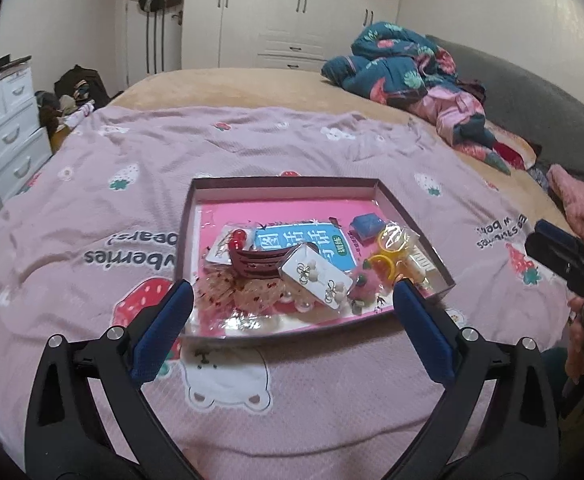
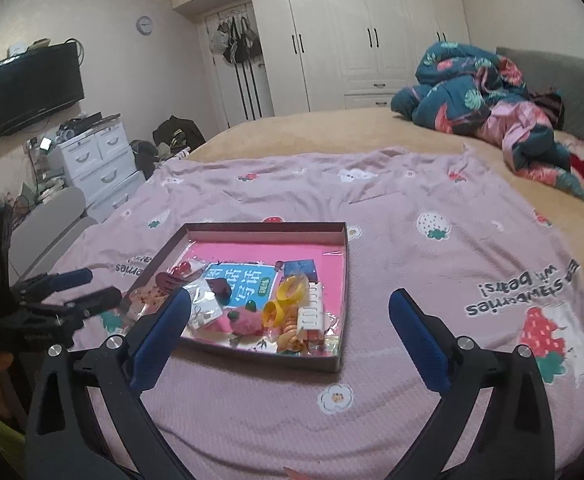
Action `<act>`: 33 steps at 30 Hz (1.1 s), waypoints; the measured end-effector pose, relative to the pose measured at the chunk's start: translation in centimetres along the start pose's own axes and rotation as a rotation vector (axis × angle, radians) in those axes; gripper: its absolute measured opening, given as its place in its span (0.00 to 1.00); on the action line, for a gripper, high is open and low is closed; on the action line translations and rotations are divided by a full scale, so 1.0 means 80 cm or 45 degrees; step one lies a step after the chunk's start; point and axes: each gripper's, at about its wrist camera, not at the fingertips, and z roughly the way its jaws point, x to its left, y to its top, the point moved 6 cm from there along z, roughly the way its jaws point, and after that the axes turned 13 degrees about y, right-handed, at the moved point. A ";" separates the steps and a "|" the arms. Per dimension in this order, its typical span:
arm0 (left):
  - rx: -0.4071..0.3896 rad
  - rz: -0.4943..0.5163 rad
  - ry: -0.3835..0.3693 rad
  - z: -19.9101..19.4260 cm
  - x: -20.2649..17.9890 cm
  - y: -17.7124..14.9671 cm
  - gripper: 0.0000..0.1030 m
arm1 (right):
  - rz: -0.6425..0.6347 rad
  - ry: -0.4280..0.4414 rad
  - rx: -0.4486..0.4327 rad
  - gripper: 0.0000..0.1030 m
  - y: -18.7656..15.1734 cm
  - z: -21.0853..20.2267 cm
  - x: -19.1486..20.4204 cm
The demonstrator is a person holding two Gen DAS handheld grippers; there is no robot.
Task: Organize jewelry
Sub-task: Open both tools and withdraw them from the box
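Note:
A shallow cardboard box (image 1: 288, 183) with a pink lining lies on the pink strawberry blanket (image 1: 92, 208). It holds jewelry: a white earring card (image 1: 316, 280), a dark red hair claw (image 1: 258, 266), a red cherry clip (image 1: 238, 239), yellow rings in a clear bag (image 1: 392, 252), a blue pouch (image 1: 368, 224). My left gripper (image 1: 292, 300) is open and empty at the box's near edge. My right gripper (image 2: 290, 312) is open and empty, just right of the box (image 2: 344, 280). The left gripper also shows in the right wrist view (image 2: 88, 288).
A crumpled teal floral quilt (image 1: 404, 64) lies at the bed's far right by the grey headboard (image 1: 532, 92). White drawers (image 2: 96, 160) and a wall TV (image 2: 36, 88) stand left of the bed. White wardrobes (image 2: 356, 32) line the back wall.

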 end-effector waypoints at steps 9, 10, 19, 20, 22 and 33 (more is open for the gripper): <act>-0.035 -0.018 0.053 -0.036 0.005 -0.023 0.91 | -0.042 0.001 -0.021 0.96 -0.021 -0.025 0.027; -0.038 -0.016 0.057 -0.040 0.005 -0.026 0.91 | -0.034 0.000 -0.019 0.96 -0.023 -0.026 0.028; -0.059 -0.023 0.069 -0.058 0.010 -0.045 0.91 | -0.026 -0.022 -0.008 0.96 -0.047 -0.040 0.035; -0.060 -0.020 0.070 -0.059 0.010 -0.047 0.91 | -0.031 -0.026 -0.008 0.96 -0.049 -0.042 0.037; -0.056 -0.023 0.067 -0.061 0.009 -0.050 0.91 | -0.045 -0.033 -0.005 0.96 -0.053 -0.043 0.040; -0.049 -0.027 0.070 -0.064 0.009 -0.055 0.91 | -0.048 -0.043 0.009 0.96 -0.059 -0.044 0.042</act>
